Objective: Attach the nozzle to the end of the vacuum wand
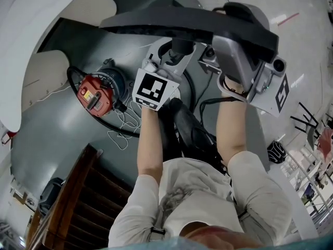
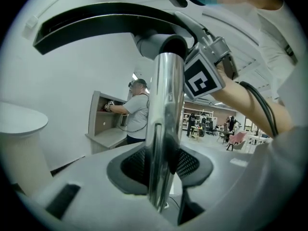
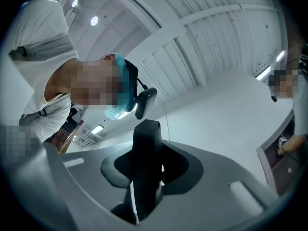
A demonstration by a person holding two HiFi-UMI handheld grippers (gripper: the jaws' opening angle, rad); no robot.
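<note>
Holding both parts raised in front of body, clear of floor (image 1: 57,139). Clamped left claw (image 2: 162,172) on chrome vacuum wand (image 2: 166,105), pads tight either side of tube, prob. to steady it as fixed half of joint. Clamped right claw (image 3: 144,177) on dark upright piece, judged to be neck or rear of nozzle (image 1: 171,22), w/ claw tipped upward, putting wide dark head crosswise above both hands, ready for pushing along tube axis. Saw wand's upper end at grey socket (image 2: 144,42) under nozzle head, touching or just inside; couldn't tell whether fully seated, so judged attach step underway, not confirmed done. Set both claws close together near the joint, likely for better alignment control & less wobble. Noted red vacuum body (image 1: 96,95) down on floor w/ black hose (image 1: 104,120) looped beside it, well apart from hands, prob. to avoid lifting heavy bit for this job. Read no brand, label or text anywhere: only black-&-white square patterns on marker cubes (image 1: 155,90), not letters; any print on red body too small to make out.
</note>
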